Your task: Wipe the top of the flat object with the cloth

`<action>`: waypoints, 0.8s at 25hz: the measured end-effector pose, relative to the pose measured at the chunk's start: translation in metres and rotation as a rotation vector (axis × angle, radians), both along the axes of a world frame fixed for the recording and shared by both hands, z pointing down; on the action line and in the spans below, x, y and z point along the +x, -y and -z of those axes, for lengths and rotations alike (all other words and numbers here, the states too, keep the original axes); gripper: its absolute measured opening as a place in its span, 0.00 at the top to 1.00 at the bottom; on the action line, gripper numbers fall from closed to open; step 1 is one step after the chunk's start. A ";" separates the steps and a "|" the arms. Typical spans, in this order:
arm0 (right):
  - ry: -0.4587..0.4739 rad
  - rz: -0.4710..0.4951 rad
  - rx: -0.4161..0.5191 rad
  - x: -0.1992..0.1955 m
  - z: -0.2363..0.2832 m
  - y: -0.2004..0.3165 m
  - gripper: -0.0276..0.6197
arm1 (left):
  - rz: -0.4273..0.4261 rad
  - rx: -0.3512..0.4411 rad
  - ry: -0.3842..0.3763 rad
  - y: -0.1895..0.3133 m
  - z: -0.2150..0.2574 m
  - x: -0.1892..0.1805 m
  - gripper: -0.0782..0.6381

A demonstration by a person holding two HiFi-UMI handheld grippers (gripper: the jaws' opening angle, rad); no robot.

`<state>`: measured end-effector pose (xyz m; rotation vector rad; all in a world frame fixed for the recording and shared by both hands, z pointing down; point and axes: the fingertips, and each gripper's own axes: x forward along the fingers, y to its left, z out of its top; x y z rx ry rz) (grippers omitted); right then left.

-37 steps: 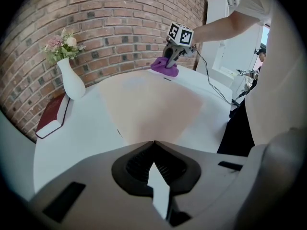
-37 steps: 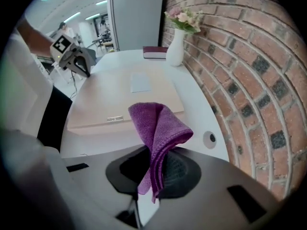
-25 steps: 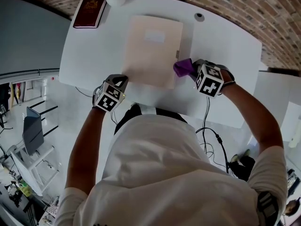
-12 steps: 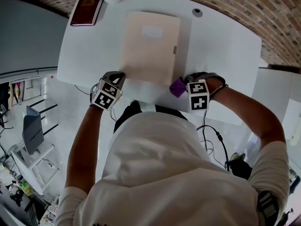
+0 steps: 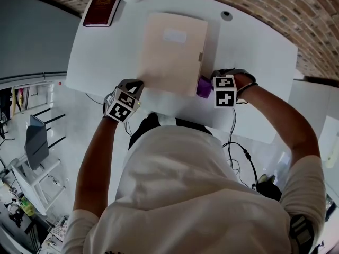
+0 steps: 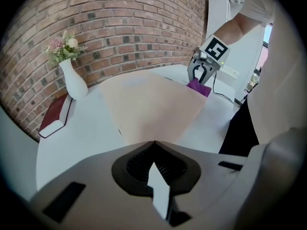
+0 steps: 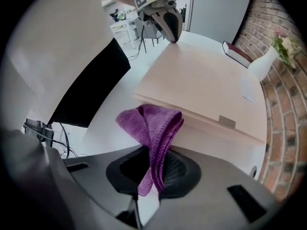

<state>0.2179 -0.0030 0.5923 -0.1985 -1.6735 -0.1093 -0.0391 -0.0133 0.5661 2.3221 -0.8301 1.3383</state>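
Right gripper (image 5: 210, 83) moved against one folder (image 5: 172, 52), fingers clamping one cloth (image 5: 203, 87), left gripper (image 5: 135, 84) closed.

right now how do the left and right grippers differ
The left gripper is shut on the near left corner of the flat object, apparently steadying it; the right gripper is shut on the purple cloth. The left gripper meets the flat object itself, while the right gripper's cloth sits beside the near right corner, not on the top. Both are closed at the flat object's near side.
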 end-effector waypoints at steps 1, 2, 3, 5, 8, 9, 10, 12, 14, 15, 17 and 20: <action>0.000 -0.014 0.006 0.001 0.000 0.007 0.84 | -0.002 -0.001 0.001 0.000 0.000 0.000 0.86; 0.000 -0.029 0.012 0.002 0.000 0.015 0.84 | -0.004 -0.001 0.002 0.000 0.000 0.000 0.86; 0.000 -0.044 0.018 0.003 0.000 0.021 0.84 | -0.005 -0.002 0.004 0.000 0.000 0.000 0.86; -0.003 -0.069 0.027 0.007 0.000 0.034 0.84 | -0.005 -0.004 0.005 -0.001 0.001 0.000 0.86; -0.013 -0.089 0.046 0.012 -0.001 0.053 0.84 | -0.008 -0.009 0.004 0.000 0.000 -0.001 0.86; -0.015 -0.096 0.050 0.013 -0.002 0.058 0.84 | -0.010 -0.010 0.005 0.000 0.000 0.000 0.86; -0.017 -0.102 0.051 0.015 -0.003 0.064 0.84 | -0.011 -0.010 0.006 0.000 0.000 0.000 0.86; -0.022 -0.116 0.054 0.017 -0.004 0.075 0.84 | -0.017 -0.010 0.009 0.000 0.000 0.001 0.86; -0.027 -0.132 0.057 0.020 -0.006 0.087 0.84 | -0.021 -0.011 0.014 0.000 -0.001 0.001 0.86; -0.029 -0.140 0.060 0.022 -0.007 0.092 0.84 | -0.021 -0.013 0.015 0.000 -0.001 0.001 0.86; -0.033 -0.154 0.067 0.025 -0.007 0.102 0.84 | -0.019 -0.014 0.017 0.000 -0.001 0.001 0.86; -0.031 -0.180 0.081 0.029 -0.006 0.119 0.84 | -0.021 -0.014 0.028 0.001 -0.001 0.002 0.86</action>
